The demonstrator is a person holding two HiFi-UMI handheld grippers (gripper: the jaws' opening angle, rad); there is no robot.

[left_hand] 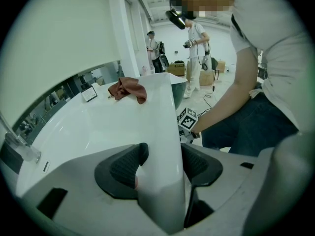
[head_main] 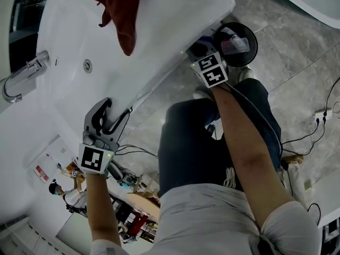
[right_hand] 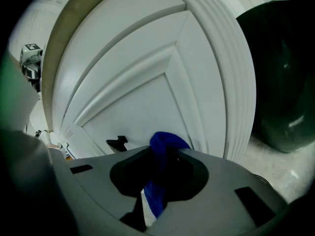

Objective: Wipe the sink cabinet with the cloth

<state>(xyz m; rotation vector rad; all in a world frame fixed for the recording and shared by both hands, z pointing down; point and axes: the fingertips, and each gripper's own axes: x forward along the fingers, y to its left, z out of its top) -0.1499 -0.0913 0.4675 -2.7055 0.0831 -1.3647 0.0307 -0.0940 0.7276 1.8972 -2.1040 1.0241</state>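
Two cloths are in shot, so don't mix them up. The blue cloth is the one clenched in your right gripper, bunched up between the jaws and poking out past the tips. It sits right in front of the white cabinet door, low on the recessed panel, lower middle of the right gripper view. I can't tell whether it's actually pressed onto the door. A small black handle shows just left of it, and a dark green bin stands at the right edge of that frame, beside the cabinet.

The red cloth lies crumpled on top of the white sink, top middle of the head view, well apart from both grippers.

Your left gripper is at the sink's near edge, lower left of the head view. Its jaws are spread, one on either side of the rim. The rim fills most of the gap, but it looks released rather than squeezed. The faucet is over at the left edge of the head view.
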